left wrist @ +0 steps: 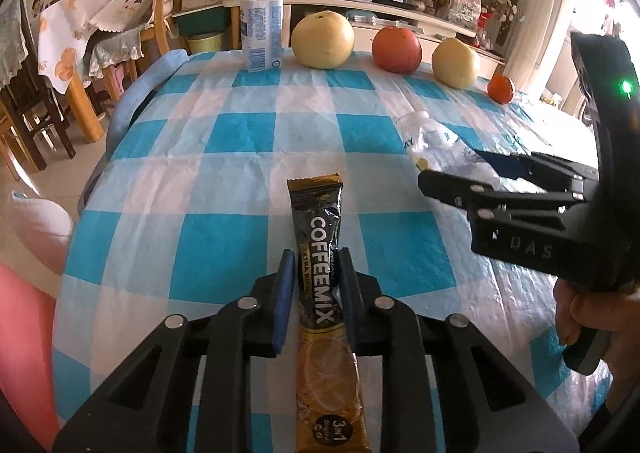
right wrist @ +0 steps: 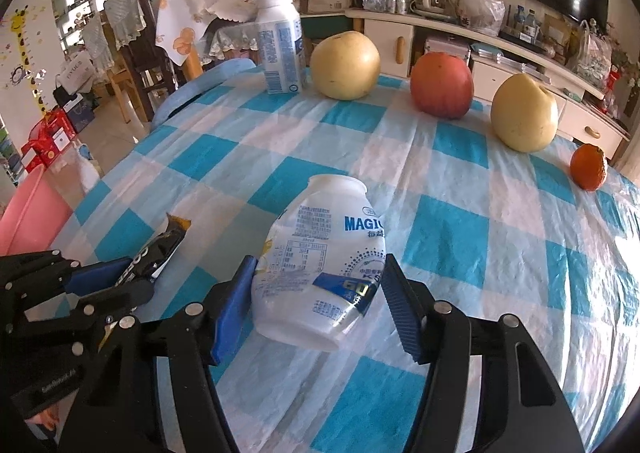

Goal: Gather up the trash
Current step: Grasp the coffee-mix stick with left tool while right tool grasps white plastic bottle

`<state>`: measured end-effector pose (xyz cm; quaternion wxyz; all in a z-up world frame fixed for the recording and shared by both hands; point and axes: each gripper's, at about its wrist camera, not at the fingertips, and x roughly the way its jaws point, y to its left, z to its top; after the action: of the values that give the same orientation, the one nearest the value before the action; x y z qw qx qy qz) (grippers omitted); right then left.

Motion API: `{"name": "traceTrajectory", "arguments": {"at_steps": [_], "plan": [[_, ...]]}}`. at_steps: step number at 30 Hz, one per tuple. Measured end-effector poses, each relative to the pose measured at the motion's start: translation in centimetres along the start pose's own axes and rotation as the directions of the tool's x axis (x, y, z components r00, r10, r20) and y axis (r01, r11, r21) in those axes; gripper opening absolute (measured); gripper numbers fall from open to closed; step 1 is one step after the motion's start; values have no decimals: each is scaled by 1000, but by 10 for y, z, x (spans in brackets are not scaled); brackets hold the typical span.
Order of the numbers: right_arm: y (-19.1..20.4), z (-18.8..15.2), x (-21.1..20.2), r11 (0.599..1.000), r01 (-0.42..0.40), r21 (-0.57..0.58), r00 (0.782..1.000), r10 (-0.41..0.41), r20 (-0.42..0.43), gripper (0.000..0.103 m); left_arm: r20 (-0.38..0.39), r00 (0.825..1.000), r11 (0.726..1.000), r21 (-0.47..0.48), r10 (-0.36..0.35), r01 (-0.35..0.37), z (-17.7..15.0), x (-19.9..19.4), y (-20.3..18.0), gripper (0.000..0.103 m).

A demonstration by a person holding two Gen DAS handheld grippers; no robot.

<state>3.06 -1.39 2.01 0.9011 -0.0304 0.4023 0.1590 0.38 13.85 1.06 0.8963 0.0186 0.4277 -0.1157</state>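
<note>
Here the left gripper [left wrist: 314,277] pinches the slippery coffee sachet [left wrist: 318,265] while the right gripper [right wrist: 320,293] squeezes the dented white bottle [right wrist: 324,265], and either could slide free once lifted.

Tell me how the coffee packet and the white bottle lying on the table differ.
The Coffeemix sachet is flat, slim, black and gold; the Magic bottle is rounded, white with blue print. The left gripper is shut on the sachet; the right gripper grips the much wider bottle. The bottle is crumpled; the sachet looks smooth. Both lie on the blue-checked tablecloth, each between a gripper's fingers.
</note>
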Motion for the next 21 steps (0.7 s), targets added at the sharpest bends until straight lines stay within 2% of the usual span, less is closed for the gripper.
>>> {"name": "traceTrajectory", "arguments": {"at_steps": [14, 18, 19, 20, 21], "plan": [[21, -7, -24, 1000, -27, -7, 999, 27, 45, 63, 61, 998, 998, -56, -33, 37, -1, -21, 23, 18], [24, -11, -27, 1000, -20, -5, 999, 21, 45, 63, 34, 997, 996, -62, -69, 71, -2, -19, 26, 19], [25, -12, -28, 1000, -20, -1, 999, 20, 44, 63, 30, 997, 996, -53, -74, 76, -3, -18, 25, 26], [25, -12, -28, 1000, -18, 0, 999, 18, 44, 63, 25, 997, 996, -43, -77, 78, -4, -17, 23, 40], [24, -13, -28, 1000, -17, 1, 999, 17, 44, 63, 15, 996, 996, -35, -83, 83, -4, -16, 20, 48]]}}
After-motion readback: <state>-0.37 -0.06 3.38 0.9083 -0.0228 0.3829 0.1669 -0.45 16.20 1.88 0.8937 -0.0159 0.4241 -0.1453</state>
